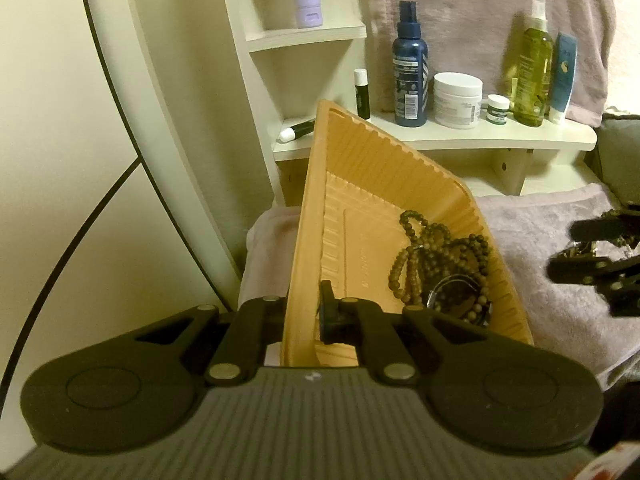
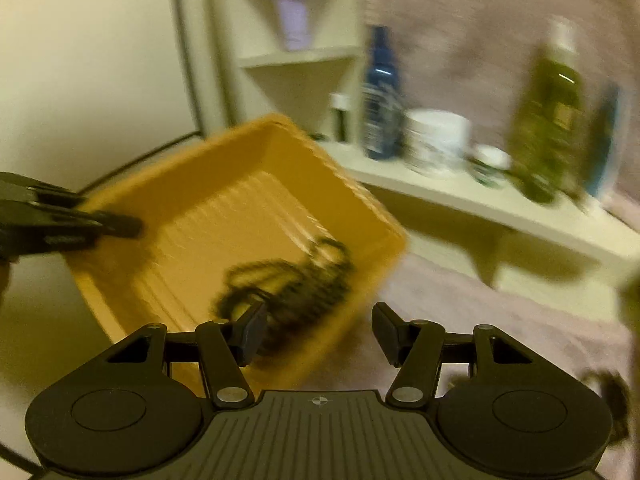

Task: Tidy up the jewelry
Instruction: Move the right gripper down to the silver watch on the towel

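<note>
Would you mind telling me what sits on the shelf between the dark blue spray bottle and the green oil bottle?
In the left wrist view, a large white jar and a small green-labelled jar stand between the blue spray bottle and the green oil bottle.

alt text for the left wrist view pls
The left tongs clamp the wall of a tilted orange tray with dark beads heaped in its lower corner. Behind is a shelf of bottles and jars; the right tongs show at the right edge.
</note>
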`<state>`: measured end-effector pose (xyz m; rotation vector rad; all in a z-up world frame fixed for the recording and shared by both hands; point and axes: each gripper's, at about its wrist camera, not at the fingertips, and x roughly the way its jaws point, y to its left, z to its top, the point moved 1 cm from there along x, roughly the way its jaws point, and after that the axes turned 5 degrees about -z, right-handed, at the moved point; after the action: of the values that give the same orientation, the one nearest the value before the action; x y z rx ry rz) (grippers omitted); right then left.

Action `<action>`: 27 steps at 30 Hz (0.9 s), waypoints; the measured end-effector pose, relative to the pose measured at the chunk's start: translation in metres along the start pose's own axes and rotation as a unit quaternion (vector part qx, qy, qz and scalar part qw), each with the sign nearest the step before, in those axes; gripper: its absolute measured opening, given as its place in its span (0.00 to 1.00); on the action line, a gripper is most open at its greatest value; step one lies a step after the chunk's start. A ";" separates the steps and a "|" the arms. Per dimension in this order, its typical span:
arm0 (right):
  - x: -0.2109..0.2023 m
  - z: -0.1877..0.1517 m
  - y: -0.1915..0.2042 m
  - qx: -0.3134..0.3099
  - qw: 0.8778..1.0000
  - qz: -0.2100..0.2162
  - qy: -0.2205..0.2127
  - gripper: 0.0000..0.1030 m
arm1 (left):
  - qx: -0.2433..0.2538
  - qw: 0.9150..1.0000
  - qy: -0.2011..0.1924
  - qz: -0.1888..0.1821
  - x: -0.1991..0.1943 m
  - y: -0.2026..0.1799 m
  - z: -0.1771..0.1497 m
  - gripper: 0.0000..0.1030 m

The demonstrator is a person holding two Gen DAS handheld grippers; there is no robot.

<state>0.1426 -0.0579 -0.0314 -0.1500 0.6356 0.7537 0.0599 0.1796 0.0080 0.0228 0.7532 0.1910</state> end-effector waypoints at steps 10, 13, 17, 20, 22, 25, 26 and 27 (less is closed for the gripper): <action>-0.035 -0.042 -0.063 0.069 0.993 -0.093 0.019 0.57 | 0.004 1.000 0.000 0.001 -0.002 -0.002 -0.001 0.07; -0.048 -0.054 -0.076 0.080 0.990 -0.111 0.018 0.57 | 0.005 1.000 0.000 0.001 -0.003 -0.002 -0.001 0.07; -0.062 -0.069 -0.088 0.088 0.987 -0.135 0.007 0.57 | 0.008 1.000 0.000 0.002 -0.003 -0.003 -0.001 0.07; -0.068 -0.081 -0.094 0.091 0.984 -0.151 0.006 0.57 | 0.009 1.000 0.001 0.003 -0.003 -0.003 0.000 0.07; -0.069 -0.088 -0.097 0.095 0.984 -0.153 0.007 0.57 | 0.009 1.000 0.001 0.003 -0.003 -0.003 0.000 0.07; -0.068 -0.096 -0.099 0.098 0.982 -0.158 0.009 0.57 | 0.012 1.000 0.001 0.004 -0.003 -0.004 0.001 0.07; -0.067 -0.098 -0.101 0.101 0.982 -0.159 0.007 0.57 | 0.012 1.000 0.001 0.004 -0.003 -0.004 0.001 0.07; -0.065 -0.099 -0.103 0.106 0.981 -0.161 0.007 0.57 | 0.012 1.000 0.001 0.004 -0.002 -0.004 0.001 0.07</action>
<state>0.1284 -0.2057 -0.0824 -0.0599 0.6815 0.3698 0.0594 0.1753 0.0100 0.0478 0.7577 0.1902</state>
